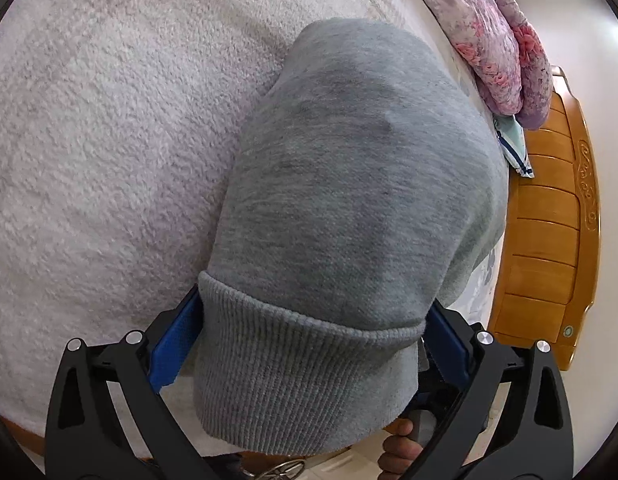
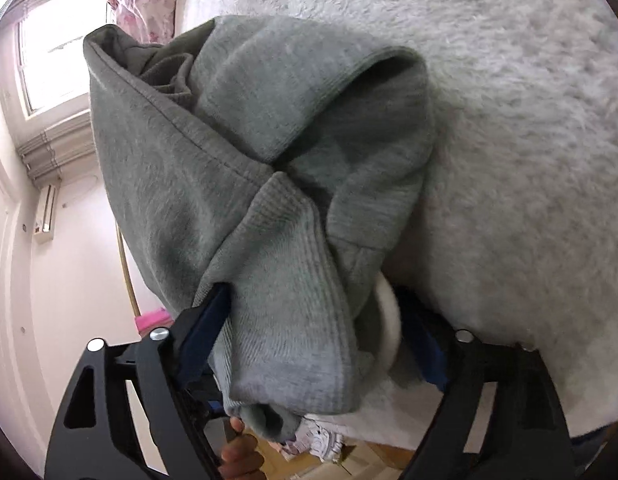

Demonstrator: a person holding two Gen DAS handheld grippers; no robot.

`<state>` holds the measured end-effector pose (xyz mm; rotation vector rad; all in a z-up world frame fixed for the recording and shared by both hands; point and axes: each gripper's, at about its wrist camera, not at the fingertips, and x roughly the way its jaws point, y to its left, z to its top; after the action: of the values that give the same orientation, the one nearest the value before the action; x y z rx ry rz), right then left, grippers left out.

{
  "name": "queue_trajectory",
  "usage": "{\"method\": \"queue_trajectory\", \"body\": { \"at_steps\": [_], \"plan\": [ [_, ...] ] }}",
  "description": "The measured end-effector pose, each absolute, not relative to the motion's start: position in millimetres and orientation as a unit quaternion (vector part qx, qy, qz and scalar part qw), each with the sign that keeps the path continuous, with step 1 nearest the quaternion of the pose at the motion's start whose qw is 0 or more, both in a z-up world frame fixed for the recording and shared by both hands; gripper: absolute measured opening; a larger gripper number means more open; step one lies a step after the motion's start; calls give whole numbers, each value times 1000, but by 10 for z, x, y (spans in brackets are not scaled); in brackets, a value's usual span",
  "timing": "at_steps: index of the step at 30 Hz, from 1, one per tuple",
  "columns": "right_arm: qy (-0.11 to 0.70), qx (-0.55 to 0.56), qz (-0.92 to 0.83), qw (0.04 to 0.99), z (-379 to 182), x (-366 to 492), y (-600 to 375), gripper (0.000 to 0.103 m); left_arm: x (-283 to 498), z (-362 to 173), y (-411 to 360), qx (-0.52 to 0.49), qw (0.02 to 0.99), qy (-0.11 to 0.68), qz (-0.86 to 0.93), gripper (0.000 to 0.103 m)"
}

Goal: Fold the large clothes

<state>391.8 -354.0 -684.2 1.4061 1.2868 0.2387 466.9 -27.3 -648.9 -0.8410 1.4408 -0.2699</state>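
The left gripper (image 1: 309, 340) had its blue pads (image 1: 171, 348) spread wide, one on either side of the ribbed hem (image 1: 301, 376) of the grey sweatshirt (image 1: 349, 184). The hem hung down between them and hid the fingertips' inner faces, so whether the pads actually pressed the cloth could not be told. From that hem the sweatshirt ran away from the camera in one smooth, rounded panel, lying against the fluffy white blanket (image 1: 109, 140) that covered the bed.

The right gripper (image 2: 309, 332) likewise stood with its jaws apart, a bunched ribbed band (image 2: 285, 280) of the sweatshirt (image 2: 169, 160) draped between its blue pads (image 2: 207, 320). The left pad touched the cloth; the right pad sat partly behind a fold, and a firm grip could not be confirmed. Beyond the band the sweatshirt rose in loose folds, with an open cuff-like loop (image 2: 385, 76) at its upper right, over the same white blanket (image 2: 509, 140).

Past the far end of the sweatshirt lay a pink floral quilt (image 1: 505, 40), visible in both wrist views. To the sweatshirt's right in the left view stood a carved wooden footboard (image 1: 549, 240). To its left in the right view was a bright window (image 2: 53, 40). A bare hand (image 2: 239, 460) showed below the hanging band.
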Motion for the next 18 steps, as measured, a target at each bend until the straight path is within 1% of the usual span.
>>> {"method": "queue_trajectory", "body": {
  "at_steps": [5, 8, 9, 10, 12, 13, 14, 16, 18],
  "plan": [
    [554, 583, 68, 591, -6704, 3884, -3399, 84, 4683, -6476, -326, -369, 668, 637, -112, 98],
    [552, 591, 57, 585, -6671, 3938, -3354, 82, 4677, -6455, -342, -368, 672, 633, -105, 96],
    [556, 588, 55, 585, -6643, 3979, -3299, 79, 4673, -6443, -338, -370, 673, 632, -101, 93],
    [557, 587, 57, 584, -6626, 4008, -3287, 63, 4679, -6428, -339, -373, 672, 632, -98, 90],
    [551, 608, 74, 566, -6625, 4062, -3228, 45, 4668, -6400, -322, -372, 672, 633, -97, 84],
    [555, 599, 78, 572, -6578, 4097, -3233, 38, 4667, -6379, -323, -368, 672, 635, -99, 81],
    [558, 586, 86, 581, -6519, 4157, -3233, 35, 4668, -6356, -330, -364, 673, 635, -101, 79],
    [557, 580, 89, 588, -6412, 4178, -3265, 22, 4667, -6278, -350, -355, 677, 636, -106, 73],
    [551, 565, 98, 606, -6231, 4200, -3291, 18, 4678, -6156, -407, -345, 687, 629, -113, 69]
  ]
}}
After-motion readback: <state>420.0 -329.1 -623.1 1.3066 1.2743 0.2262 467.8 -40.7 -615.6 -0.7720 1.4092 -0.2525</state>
